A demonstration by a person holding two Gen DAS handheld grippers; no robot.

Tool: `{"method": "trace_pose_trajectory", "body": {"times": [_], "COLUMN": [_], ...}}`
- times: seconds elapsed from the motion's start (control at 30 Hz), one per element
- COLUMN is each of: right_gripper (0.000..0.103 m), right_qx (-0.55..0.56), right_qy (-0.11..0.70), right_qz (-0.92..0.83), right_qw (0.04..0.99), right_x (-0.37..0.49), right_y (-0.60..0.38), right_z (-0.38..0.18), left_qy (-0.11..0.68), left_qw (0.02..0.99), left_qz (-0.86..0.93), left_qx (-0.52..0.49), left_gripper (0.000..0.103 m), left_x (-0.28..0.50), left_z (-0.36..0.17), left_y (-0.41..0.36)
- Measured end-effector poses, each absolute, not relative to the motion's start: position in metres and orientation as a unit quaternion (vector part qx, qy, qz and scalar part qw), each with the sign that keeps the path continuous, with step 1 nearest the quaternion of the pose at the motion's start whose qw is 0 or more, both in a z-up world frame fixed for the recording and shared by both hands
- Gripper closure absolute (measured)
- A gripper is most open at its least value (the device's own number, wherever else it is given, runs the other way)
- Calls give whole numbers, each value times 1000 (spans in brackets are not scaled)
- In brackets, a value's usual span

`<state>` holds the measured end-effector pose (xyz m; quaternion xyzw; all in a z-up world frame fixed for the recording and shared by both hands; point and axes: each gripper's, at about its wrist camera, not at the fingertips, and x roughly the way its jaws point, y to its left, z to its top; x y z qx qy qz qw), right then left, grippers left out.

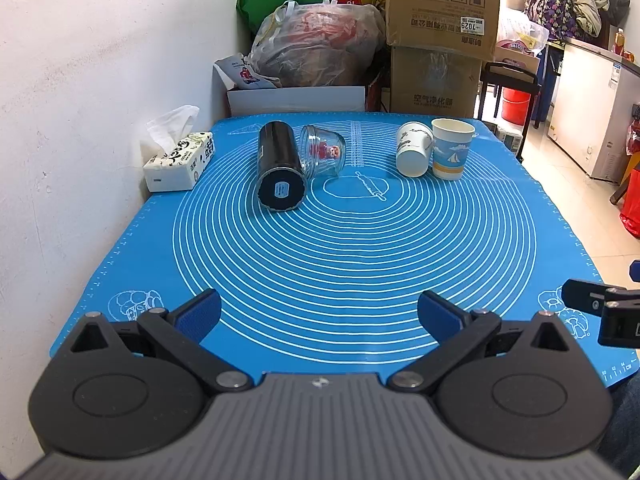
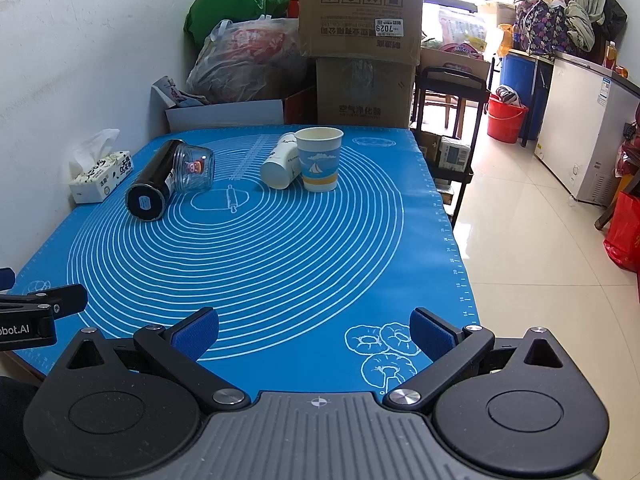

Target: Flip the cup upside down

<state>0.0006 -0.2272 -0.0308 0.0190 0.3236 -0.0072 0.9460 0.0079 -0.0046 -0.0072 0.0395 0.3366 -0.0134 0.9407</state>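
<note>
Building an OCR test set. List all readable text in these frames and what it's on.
"7029": white sticker on the upper cardboard box, printed upside down.
"bot.AI": partial marking on the left gripper, cut off by the frame edge.
"空气净化器": lower cardboard box, faint.
Upper box's Chinese line: upside down, unreadable.
Tissue pack: black characters too blurred.
Black bottle: blue base label too small.
Mat: edge ruler numbers too small.

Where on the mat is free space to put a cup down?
The mat is bare from both open grippers up to the black bottle and sailboat cup. The far edge is crowded: bottle against glass jar, white cup against sailboat cup.
</note>
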Motion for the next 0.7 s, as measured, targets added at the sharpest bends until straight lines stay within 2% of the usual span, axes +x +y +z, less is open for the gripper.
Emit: {"method": "trace_pose_trajectory", "body": {"times": [0.7], "right_gripper": [0], "right_qx": [21], "right_qy": [323], "right_qz": [-8], "right_qw": [946], "right_x": [2], "right_y": [-227], "right_z": [-31], "left_qy": [339], "left_qw": [940], "left_qz": [-14], "left_qx": [42], "left_gripper": [0], "left_x": [8], "left_z": [-8], "left_y": [-7]}}
